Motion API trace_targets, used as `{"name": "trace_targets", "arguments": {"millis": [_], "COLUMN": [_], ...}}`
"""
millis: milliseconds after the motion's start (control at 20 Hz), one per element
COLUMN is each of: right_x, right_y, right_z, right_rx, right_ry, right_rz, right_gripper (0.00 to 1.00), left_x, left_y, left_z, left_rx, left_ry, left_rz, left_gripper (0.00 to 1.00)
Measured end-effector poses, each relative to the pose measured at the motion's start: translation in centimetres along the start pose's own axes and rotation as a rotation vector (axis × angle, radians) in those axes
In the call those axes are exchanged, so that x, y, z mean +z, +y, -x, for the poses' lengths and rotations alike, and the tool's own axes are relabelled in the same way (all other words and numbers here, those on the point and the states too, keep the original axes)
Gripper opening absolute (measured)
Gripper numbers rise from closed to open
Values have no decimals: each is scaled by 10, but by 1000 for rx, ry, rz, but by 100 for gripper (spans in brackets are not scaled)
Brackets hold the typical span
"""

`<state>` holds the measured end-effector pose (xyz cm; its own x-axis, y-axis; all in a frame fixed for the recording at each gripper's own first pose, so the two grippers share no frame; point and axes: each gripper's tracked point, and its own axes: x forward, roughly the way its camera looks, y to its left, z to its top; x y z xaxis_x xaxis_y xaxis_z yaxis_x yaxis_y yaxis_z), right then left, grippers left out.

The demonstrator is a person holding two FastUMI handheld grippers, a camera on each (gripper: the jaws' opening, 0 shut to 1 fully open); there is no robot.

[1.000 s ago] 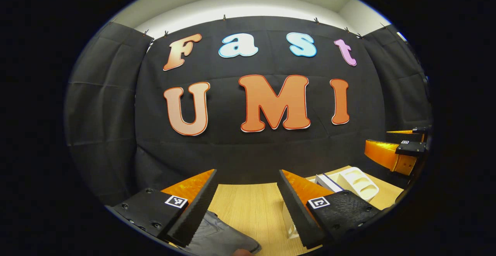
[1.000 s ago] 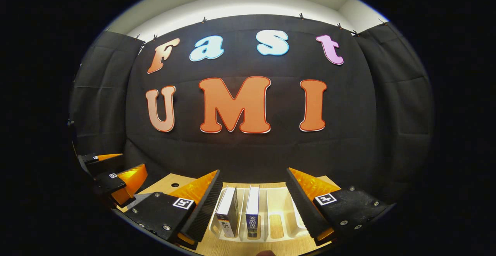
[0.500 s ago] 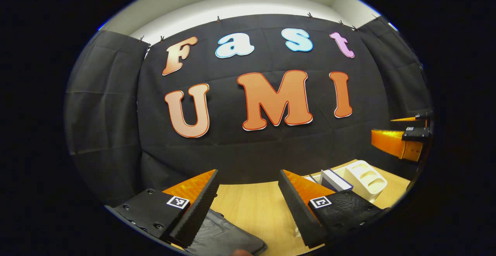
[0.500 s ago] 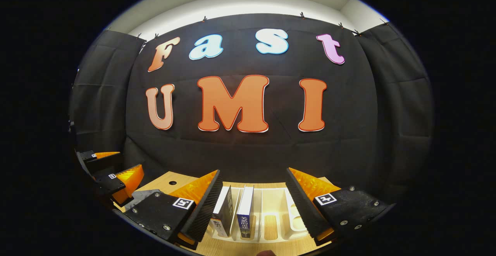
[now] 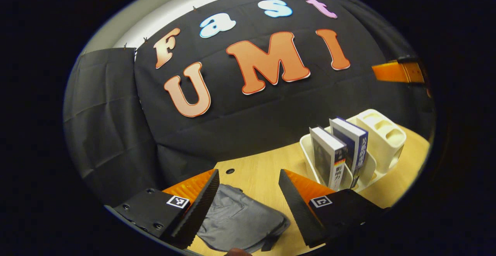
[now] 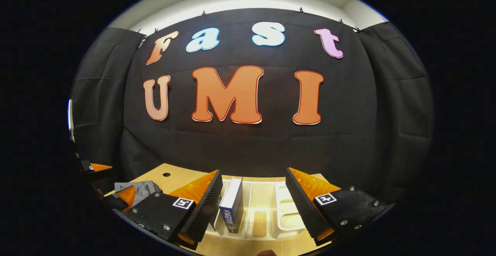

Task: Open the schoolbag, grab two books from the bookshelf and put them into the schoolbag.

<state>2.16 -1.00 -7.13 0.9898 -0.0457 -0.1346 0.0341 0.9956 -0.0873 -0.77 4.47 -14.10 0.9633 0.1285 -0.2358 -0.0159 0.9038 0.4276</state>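
In the left gripper view the left gripper (image 5: 248, 205) hangs over the near left part of the wooden counter (image 5: 255, 170), its fingers (image 5: 201, 203) spread wide with nothing between them but air; below the gap lies one grey schoolbag (image 5: 240, 221), flat and slumped on the counter, its far edge short of a small round hole (image 5: 230, 170) in the wood. A strip of bare counter runs from the bag to the right, ending at the one cream bookshelf (image 5: 381, 139), which stands near the counter's right edge with the booth's black wall close behind it. Two books (image 5: 329, 157) stand upright in its left slots, spines toward the camera, a white-edged one on the left and a blue one (image 5: 350, 145) just beside it; the slots to their right are vacant (two at least, as far as can be counted). Far right and high in this view an orange finger of the right gripper (image 5: 397, 71) shows. In the right gripper view the right gripper (image 6: 254, 205) is above the bookshelf (image 6: 285, 209), fingers (image 6: 203, 207) wide apart and gripping nothing; the blue book (image 6: 232, 203) stands just inside the left finger, whether touching it cannot be told. At the far left the schoolbag (image 6: 137, 188) lies on the counter (image 6: 182, 174) beside the left gripper (image 6: 110, 186).
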Motion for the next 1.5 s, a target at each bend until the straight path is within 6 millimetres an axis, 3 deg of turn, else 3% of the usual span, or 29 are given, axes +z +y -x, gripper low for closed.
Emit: {"name": "trace_targets", "arguments": {"millis": [350,600,900,1250,1350,1500], "right_x": [-14,-35,-55,-49,-50,-57], "right_y": [-20,-34,-57,-100,-110,-116], "right_z": [-3,-2,8,20,24,27], "right_rx": [24,23,13,-87,-109,-123], "right_ry": [12,41,77,44,43,69], "right_rz": [18,70,81,62,56,38], "right_gripper": [98,98,98,98,97,97], "left_x": [-76,-128,-165,-216,-222,-212], "left_y": [-13,-28,-37,-32,-28,-13], "left_z": [16,26,21,10,4,4], "left_rx": [43,32,38,67,85,147], "left_ry": [107,218,293,382,391,350], "left_rz": [-240,-344,-437,-532,-553,-581], "left_gripper": [97,97,97,95,94,93]}}
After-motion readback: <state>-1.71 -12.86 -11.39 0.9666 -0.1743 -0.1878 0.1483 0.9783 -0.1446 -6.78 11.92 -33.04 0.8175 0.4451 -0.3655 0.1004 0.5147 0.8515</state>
